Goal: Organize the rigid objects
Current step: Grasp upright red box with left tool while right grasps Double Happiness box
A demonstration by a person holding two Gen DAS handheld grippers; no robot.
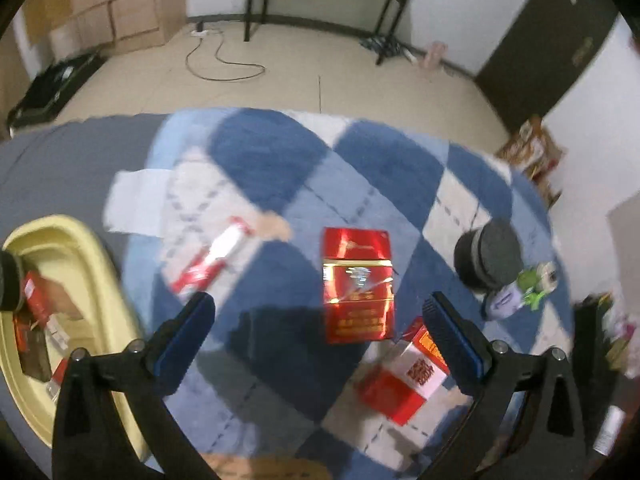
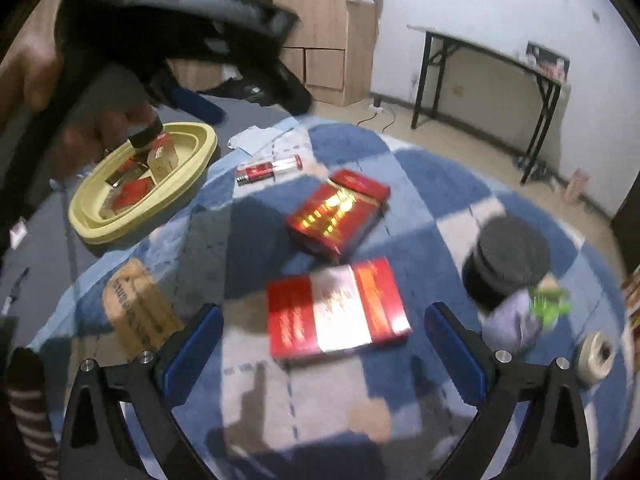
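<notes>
Blue checked blanket (image 1: 280, 152), tiled floor (image 1: 320, 68)

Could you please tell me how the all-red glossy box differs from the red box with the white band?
The all-red glossy box is red and gold all over; the red-and-white box has a broad white band. The all-red one lies farther from the right gripper, nearer the yellow basin. Both lie flat on the checked blanket.
</notes>
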